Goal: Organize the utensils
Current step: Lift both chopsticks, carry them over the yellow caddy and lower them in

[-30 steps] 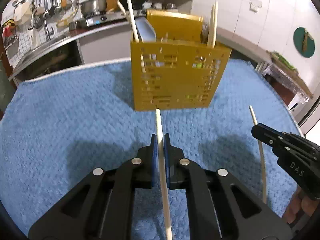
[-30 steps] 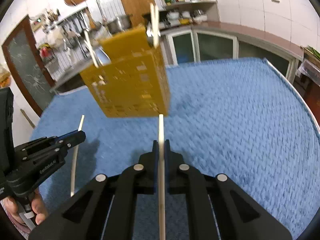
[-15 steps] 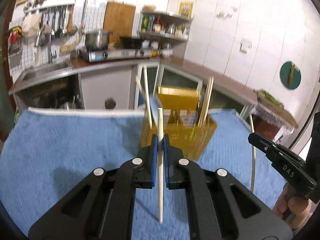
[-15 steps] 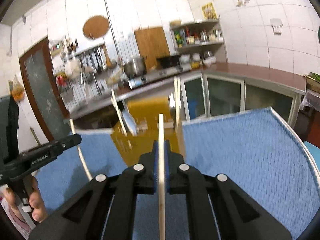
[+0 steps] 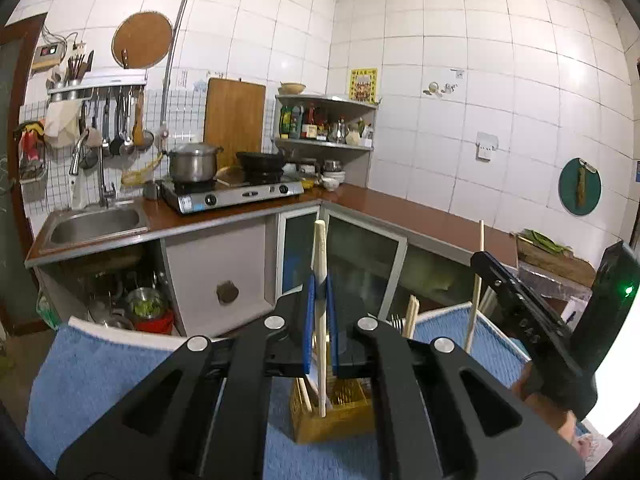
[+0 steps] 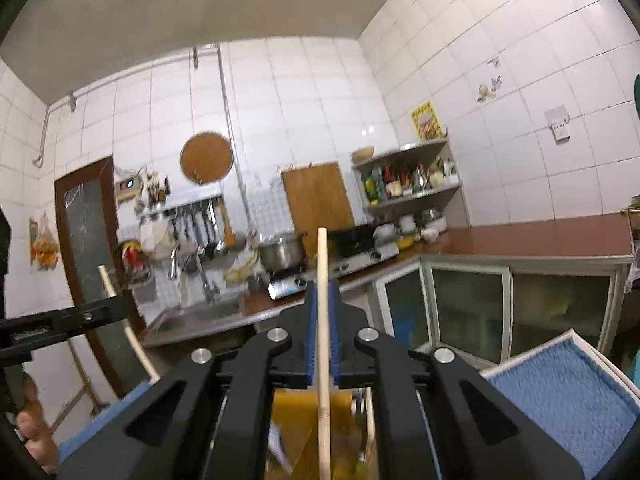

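1. Your chopstick (image 5: 320,248) looks like pale, smooth wood.
2. At six o'clock, the yellow basket (image 5: 332,420) is perforated plastic.
3. The blue cloth (image 5: 100,376) is rough, matt towelling.

A: Both views are evenly lit, no hard shadows; the white tiles (image 5: 460,80) bounce the light around.

B: Glare?

A: A blown-out white patch at 4 o'clock in the left view, and small bright spots on the tiles at 1 o'clock in the right.

B: Sharpness?

A: Left is crisp. Right is smeared around the rack (image 6: 192,224) and pot (image 6: 282,254). Fisheye bends the tile lines, black vignette in every corner.
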A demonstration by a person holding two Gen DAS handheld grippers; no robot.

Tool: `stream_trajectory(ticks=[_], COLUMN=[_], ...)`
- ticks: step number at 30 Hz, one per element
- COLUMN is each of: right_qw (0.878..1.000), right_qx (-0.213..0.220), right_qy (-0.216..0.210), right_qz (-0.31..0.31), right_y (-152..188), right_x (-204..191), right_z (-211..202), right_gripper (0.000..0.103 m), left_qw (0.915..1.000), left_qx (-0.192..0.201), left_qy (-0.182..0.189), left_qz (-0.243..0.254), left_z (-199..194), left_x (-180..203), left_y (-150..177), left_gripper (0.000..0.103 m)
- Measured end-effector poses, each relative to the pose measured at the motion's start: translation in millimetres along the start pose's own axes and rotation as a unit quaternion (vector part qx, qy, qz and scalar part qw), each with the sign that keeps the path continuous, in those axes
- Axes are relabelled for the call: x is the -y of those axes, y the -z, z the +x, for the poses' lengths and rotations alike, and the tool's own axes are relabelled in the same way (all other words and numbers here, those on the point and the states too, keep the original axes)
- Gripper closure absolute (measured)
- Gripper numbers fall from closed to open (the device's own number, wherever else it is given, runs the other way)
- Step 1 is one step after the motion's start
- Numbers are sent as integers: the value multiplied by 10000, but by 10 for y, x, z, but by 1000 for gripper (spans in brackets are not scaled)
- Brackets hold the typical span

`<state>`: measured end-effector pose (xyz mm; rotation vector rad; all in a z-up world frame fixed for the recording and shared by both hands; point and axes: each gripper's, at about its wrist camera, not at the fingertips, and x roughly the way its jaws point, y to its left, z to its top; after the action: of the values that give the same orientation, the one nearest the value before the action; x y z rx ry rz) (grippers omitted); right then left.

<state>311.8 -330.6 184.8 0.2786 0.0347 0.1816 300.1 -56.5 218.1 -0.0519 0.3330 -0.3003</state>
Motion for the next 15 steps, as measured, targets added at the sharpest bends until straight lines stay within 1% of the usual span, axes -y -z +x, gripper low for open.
stream_trajectory(ticks=[3, 5, 7, 9, 11, 13, 15], right_qw=[9994, 9981, 9974, 9973, 9977, 9986, 9994], right_qx=[332, 588, 696, 696, 649, 498, 293], right_qy=[24, 88, 120, 159, 191, 184, 147], right_qz=[55, 132, 156, 141, 41, -60, -90], right_y=[-21, -31, -15, 39, 152, 276, 408], right_x=[-8, 28, 37, 53, 47, 57, 92], right_z=[147, 225, 293, 366, 410, 454, 479], right_gripper=[97, 97, 97, 97, 97, 97, 97], left_qw=[9999, 9999, 9997, 9997, 9994, 9987, 9983], left_qx=[-54, -54, -78, -156, -336, -515, -574], left_qy=[-20, -65, -92, -78, -39, -11, -48], left_qz=[83, 145, 208, 183, 90, 21, 69], left_z=[142, 204, 296, 395, 523, 667, 754], left_x=[35, 53, 62, 46, 4, -25, -41], left_y=[-99, -91, -50, 7, 98, 229, 351], left_gripper=[98, 98, 98, 98, 98, 98, 98])
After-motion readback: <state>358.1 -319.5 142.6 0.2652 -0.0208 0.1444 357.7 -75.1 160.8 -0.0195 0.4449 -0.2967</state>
